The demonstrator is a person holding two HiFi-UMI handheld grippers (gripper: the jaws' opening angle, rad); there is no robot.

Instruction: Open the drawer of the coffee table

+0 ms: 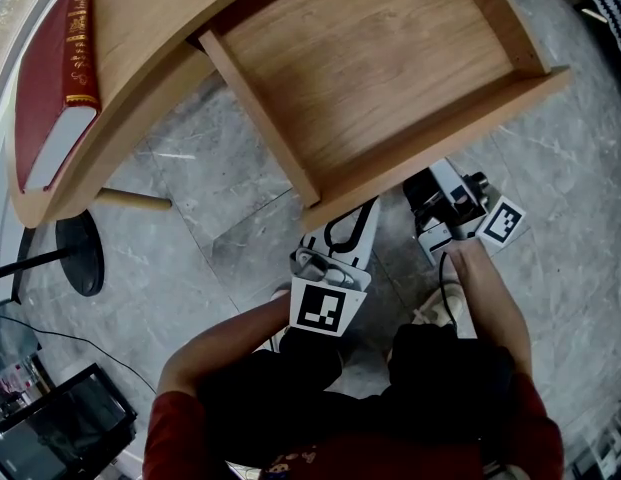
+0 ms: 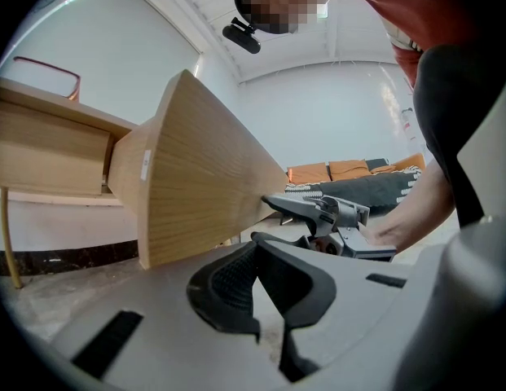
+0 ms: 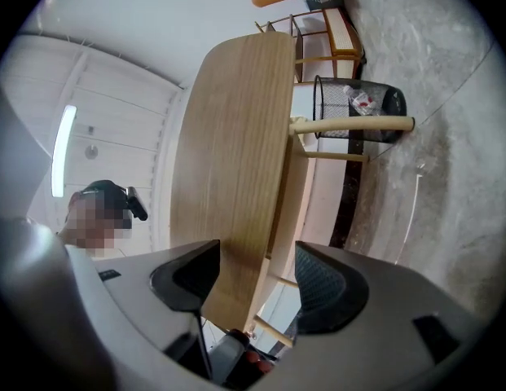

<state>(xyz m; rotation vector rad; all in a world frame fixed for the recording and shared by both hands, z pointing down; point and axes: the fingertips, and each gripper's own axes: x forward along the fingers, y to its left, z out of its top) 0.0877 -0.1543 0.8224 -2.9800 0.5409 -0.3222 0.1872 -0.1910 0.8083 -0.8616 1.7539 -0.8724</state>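
The drawer (image 1: 370, 58) is pulled well out of the bench (image 1: 150, 28). Its open top faces up and its wooden inside is bare. In the head view its sliding axis runs from the upper left down towards the person. Its front board (image 1: 440, 138) is the long part, lying across that axis from lower left to upper right. The board faces the person and hangs over the grey stone floor (image 1: 220, 198). A red book (image 1: 55, 78) lies flat on the bench top at the far left, well apart from the drawer.

The left tool (image 1: 358, 218) is held just below the near left corner of the front board and points up the picture towards it. In its own view the left tool (image 2: 253, 282) is seen with its jaws pressed together and nothing between them. The front board (image 2: 195, 177) is seen end-on beside it, apart from the tips. The right tool (image 2: 318, 214) shows further along, with a hand (image 2: 399, 230) behind it and a dark sofa (image 2: 358, 187) in the background.

The right tool (image 1: 432, 190) is held under the middle of the front board. In its own view the right tool (image 3: 253, 279) has its jaws spread wide. The front board (image 3: 236, 153) runs lengthwise up the picture in the gap between them, and neither pad is seen pressing on it. A bench leg (image 3: 350, 125) and a black mesh bin (image 3: 358, 104) are seen beyond.
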